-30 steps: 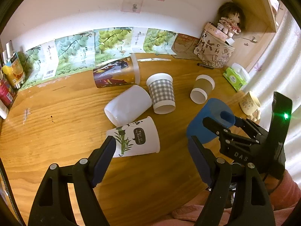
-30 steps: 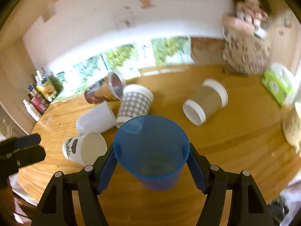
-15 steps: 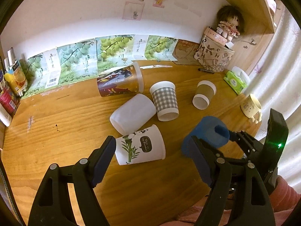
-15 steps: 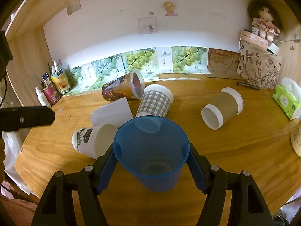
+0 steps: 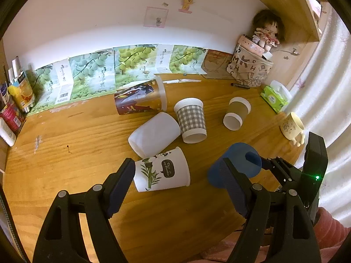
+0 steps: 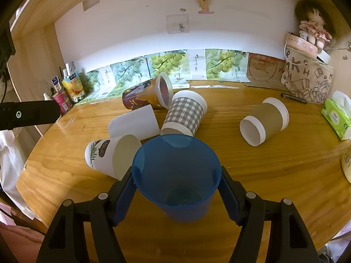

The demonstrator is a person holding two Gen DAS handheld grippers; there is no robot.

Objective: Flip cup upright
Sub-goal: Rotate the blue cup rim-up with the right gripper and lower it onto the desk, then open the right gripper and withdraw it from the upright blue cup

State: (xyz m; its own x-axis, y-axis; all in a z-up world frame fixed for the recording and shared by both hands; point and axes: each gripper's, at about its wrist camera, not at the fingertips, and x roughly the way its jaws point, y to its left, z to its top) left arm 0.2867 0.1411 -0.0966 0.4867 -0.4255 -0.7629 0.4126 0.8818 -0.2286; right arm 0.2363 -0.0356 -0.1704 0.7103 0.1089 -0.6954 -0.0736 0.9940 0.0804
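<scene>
— What have your right tongs got?

— My right gripper [image 6: 176, 194] has its fingers [image 6: 122, 195] pressed against both sides of the blue cup [image 6: 175, 175], low on its wall. The cup's mouth faces away from me and a little upward, so I look straight into it. From the left wrist view the same blue cup [image 5: 235, 164] lies tilted on its side in the right gripper [image 5: 263, 164], held above the wooden table [image 5: 76, 142].

— And the left?

— My left gripper [image 5: 177, 188] is spread wide with nothing between its fingers [image 5: 119, 184]. It hangs over the near table edge, left of the blue cup.

— Where is everything else, taking the blue cup as the mark?

— Just left of it lies the bamboo-print cup [image 5: 162, 172] on its side, its open mouth toward the blue cup. Behind that one is a plain white cup [image 5: 153, 134], also on its side. Behind the blue cup lies the grey checked cup [image 5: 192, 118], tipped over, and farther back the picture-printed tumbler [image 5: 140, 98] on its side near the wall. Behind and to the right lies the brown-sleeved cup [image 5: 237, 112] with its mouth toward me. Farther right a cream mug [image 5: 292, 127] stands upright near the table edge.
</scene>
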